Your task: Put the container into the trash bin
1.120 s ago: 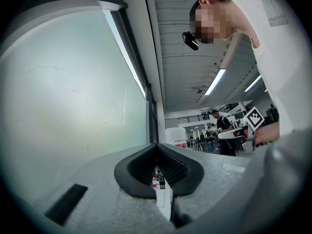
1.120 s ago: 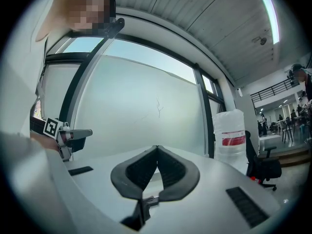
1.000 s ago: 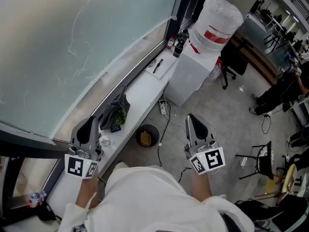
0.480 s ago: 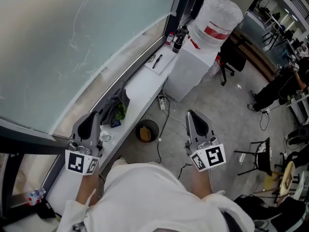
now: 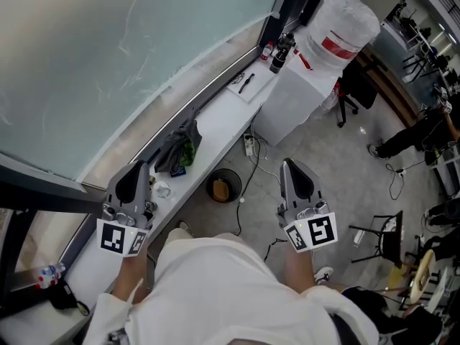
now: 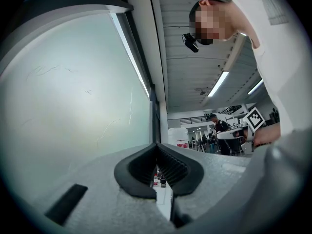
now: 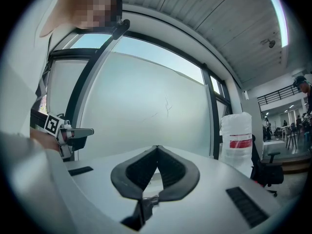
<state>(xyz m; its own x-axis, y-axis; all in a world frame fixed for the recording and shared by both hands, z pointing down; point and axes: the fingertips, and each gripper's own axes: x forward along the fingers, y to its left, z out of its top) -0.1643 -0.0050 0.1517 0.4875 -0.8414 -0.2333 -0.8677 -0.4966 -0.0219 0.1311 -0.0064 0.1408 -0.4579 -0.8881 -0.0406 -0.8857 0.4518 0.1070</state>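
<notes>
While the person holds both tools out ahead, the left gripper (image 5: pixel 136 171) is clenched on nothing, over the near end of the white ledge (image 5: pixel 215 128); the right gripper (image 5: pixel 291 167) is clenched and empty too, above the floor. The small pale container (image 5: pixel 162 190) sits on the ledge just beside the left gripper; the round black trash bin (image 5: pixel 231 176) stands on the floor below the ledge's front edge, between the grippers; a dark cloth (image 5: pixel 180 146) lies farther along.
</notes>
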